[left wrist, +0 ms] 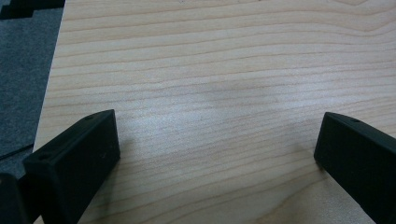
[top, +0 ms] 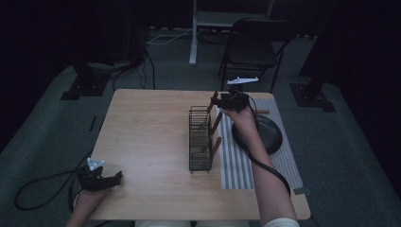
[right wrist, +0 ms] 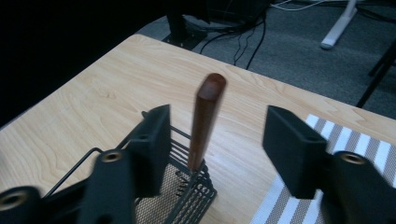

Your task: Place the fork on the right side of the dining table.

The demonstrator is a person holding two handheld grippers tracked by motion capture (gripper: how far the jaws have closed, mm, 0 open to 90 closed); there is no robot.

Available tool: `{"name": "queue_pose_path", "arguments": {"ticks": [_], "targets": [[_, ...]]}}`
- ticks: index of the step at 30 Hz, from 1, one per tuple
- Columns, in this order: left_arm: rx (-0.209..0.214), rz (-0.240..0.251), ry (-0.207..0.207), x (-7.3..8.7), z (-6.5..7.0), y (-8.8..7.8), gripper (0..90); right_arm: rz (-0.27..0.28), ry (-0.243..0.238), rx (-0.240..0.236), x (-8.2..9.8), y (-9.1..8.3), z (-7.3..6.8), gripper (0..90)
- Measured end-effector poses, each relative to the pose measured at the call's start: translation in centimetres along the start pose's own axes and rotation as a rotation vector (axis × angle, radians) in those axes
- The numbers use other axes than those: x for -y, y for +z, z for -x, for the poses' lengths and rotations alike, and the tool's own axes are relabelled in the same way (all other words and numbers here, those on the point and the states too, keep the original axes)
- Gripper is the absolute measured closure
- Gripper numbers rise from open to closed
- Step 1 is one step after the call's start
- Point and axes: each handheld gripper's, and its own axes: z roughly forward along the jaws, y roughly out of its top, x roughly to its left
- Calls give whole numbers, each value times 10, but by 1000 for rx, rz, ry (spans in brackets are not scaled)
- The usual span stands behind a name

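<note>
Two grippers are at work on your pale wooden table, which stands on grey carpet in a dim room. Your left gripper rests at the table's near left corner, jaws spread wide over bare wood grain with nothing between them. Your right gripper hovers near the far edge, right of centre, above the far end of the black wire rack. In the right gripper view its jaws stand partly apart on either side of a brown wooden handle that rises upright from the rack's end compartment; neither pad touches it. More brown handles lean out along the rack's right side. Just beside the rack, toward the right edge, lies a grey-and-white striped mat with a dark round pan on it. Beyond the far edge you have a black chair, a white stand leg and loose cables on the floor.
</note>
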Motion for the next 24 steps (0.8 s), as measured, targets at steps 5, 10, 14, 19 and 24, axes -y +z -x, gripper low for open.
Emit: {"name": "queue_pose_path", "arguments": {"ticks": [5,10,14,19,24], "targets": [[0,0,0,0,0,0,0,-9,-24,0,-2,7,-2,517],[0,0,0,0,0,0,0,-20,11,-24,-4,12,0,573],[0,0,-1,0,0,0,0,-27,26,-27,-6,15,2,647],[0,0,0,0,0,0,0,-39,56,-50,-7,18,4,744],[0,0,0,0,0,0,1,-42,70,-55,-8,19,3,766]]}}
